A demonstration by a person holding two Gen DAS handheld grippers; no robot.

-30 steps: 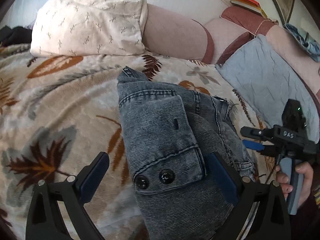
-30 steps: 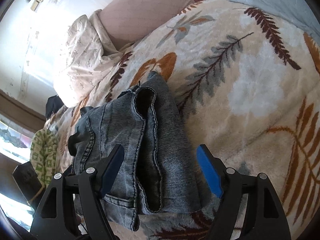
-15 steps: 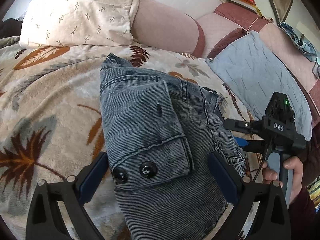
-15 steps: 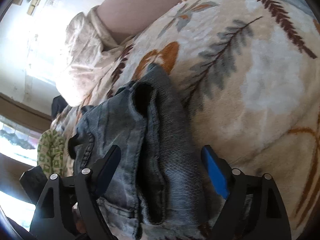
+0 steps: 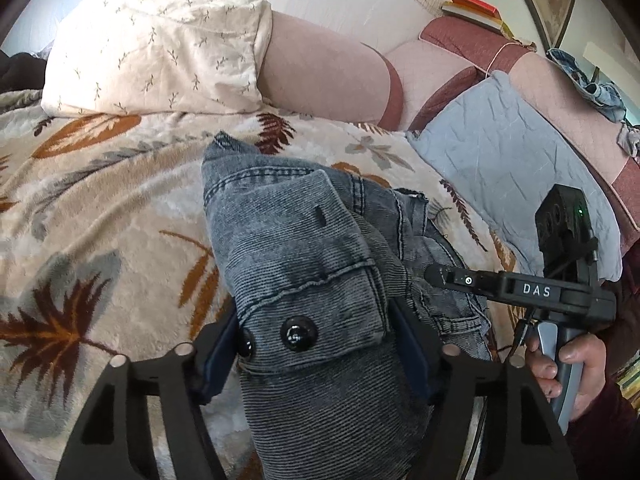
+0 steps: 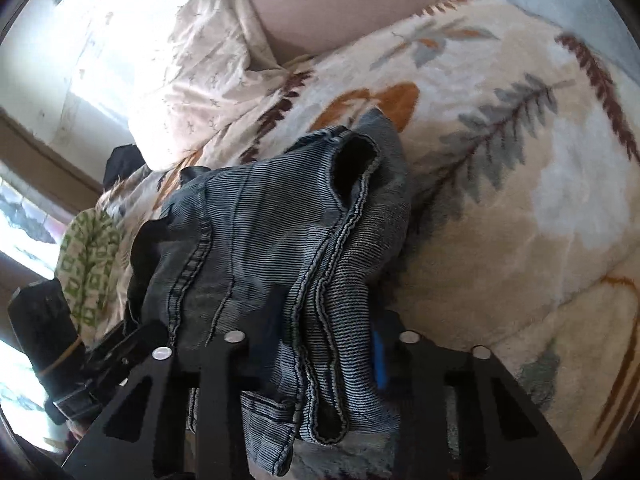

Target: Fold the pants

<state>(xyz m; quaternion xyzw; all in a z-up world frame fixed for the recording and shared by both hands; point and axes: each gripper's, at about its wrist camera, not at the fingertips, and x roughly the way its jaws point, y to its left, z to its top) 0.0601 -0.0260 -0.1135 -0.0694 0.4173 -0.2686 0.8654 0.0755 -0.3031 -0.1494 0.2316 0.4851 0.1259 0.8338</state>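
Note:
The grey denim pants (image 5: 304, 248) lie folded in a bundle on a leaf-patterned blanket (image 5: 100, 208). My left gripper (image 5: 316, 344) is closing; its blue pads (image 5: 222, 340) press both sides of the bundle beside two black buttons (image 5: 298, 334). In the right wrist view the pants (image 6: 272, 232) run between the jaws of my right gripper (image 6: 328, 340). It is closing too, with its blue pad (image 6: 378, 356) squeezing the stacked seam edges. A person's hand (image 5: 568, 360) holds the right gripper's handle at the bundle's right side.
A cream pillow (image 5: 152, 40) and a pink bolster (image 5: 320, 68) lie at the head of the bed. A blue-grey quilted cushion (image 5: 500, 152) sits to the right, and books (image 5: 472, 4) on the headboard. A green patterned cloth (image 6: 88, 256) lies left.
Both grippers' jaws have come in from wide apart onto the pants. The right gripper has moved in against the bundle's right side.

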